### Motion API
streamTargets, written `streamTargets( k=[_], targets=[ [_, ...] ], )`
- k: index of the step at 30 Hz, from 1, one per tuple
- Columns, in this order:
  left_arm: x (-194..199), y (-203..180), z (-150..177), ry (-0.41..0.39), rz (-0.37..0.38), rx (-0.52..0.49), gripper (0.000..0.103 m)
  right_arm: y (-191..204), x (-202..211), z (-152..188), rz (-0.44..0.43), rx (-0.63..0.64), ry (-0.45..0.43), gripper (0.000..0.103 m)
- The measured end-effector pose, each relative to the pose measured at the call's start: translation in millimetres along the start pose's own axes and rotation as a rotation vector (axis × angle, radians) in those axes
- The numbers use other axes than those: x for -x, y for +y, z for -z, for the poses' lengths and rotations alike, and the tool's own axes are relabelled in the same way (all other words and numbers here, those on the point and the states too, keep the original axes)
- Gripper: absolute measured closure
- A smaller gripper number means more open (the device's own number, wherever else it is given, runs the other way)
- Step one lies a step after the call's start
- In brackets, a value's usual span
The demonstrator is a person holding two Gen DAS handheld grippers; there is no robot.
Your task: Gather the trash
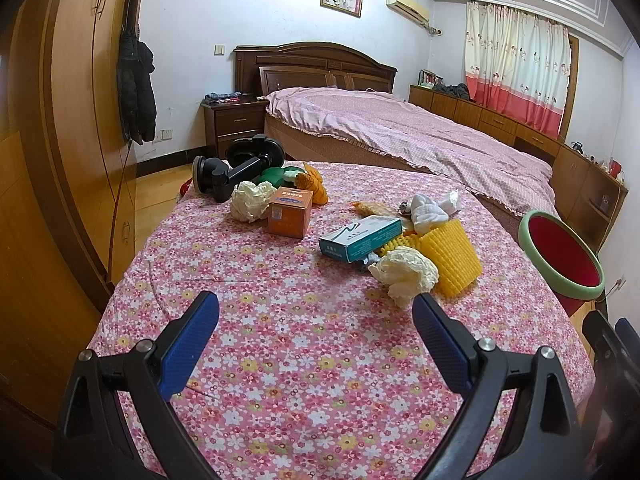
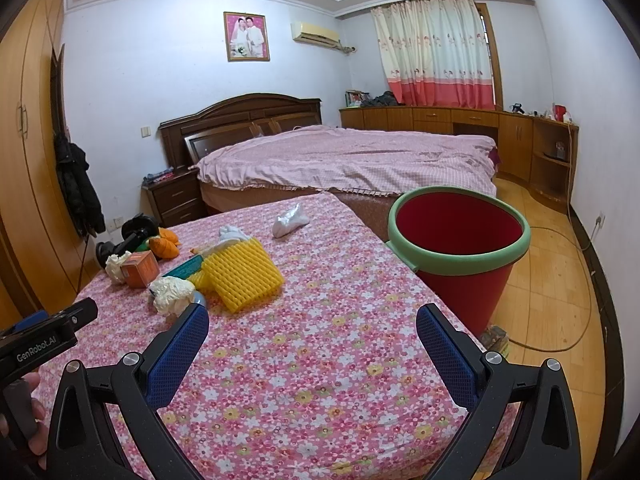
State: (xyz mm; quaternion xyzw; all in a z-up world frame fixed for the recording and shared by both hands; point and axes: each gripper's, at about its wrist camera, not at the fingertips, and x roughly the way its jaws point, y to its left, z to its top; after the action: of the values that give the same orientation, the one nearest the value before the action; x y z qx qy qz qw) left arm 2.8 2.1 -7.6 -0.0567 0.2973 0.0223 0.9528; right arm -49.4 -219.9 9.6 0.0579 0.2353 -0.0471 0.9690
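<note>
Blue pads of the left tool (image 1: pixel 316 312) frame the left-wrist view, jaws spread wide and holding nothing, poised low over the flowered counter (image 1: pixel 304 380). Just beyond its right pad lies a crumpled paper ball (image 1: pixel 404 274), resting against a yellow foam net (image 1: pixel 452 258) and a teal box (image 1: pixel 360 238); these sit heaped together, probably so that the trash can be picked off one piece at a time. An orange box (image 1: pixel 290 216) and a second paper wad (image 1: pixel 250 200) lie farther back, near a black holder (image 1: pixel 236 168) and a white sock (image 1: pixel 430 208), which do not look like trash. A red bucket (image 1: pixel 560 256) with a green rim stands off the counter's right edge.

From the right wrist, the right tool (image 2: pixel 312 330) is likewise parted and empty above bare cloth. The bucket (image 2: pixel 460 236) stands close beside the counter, mouth open and apparently empty, evidently placed within easy reach as the bin. The nearest paper ball (image 2: pixel 172 292) lies just past the left pad. Part of the left tool (image 2: pixel 44 340) shows at the frame's left edge. Nothing appears collected yet.
</note>
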Motion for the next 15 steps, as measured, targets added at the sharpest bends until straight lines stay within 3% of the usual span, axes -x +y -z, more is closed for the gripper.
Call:
streamTargets(
  k=[15],
  targets=[
    [-0.5, 1.2, 0.5, 0.002, -0.001, 0.003, 0.006, -1.7, 0.0, 1.0, -0.002, -0.013, 0.004, 0.0]
  ],
)
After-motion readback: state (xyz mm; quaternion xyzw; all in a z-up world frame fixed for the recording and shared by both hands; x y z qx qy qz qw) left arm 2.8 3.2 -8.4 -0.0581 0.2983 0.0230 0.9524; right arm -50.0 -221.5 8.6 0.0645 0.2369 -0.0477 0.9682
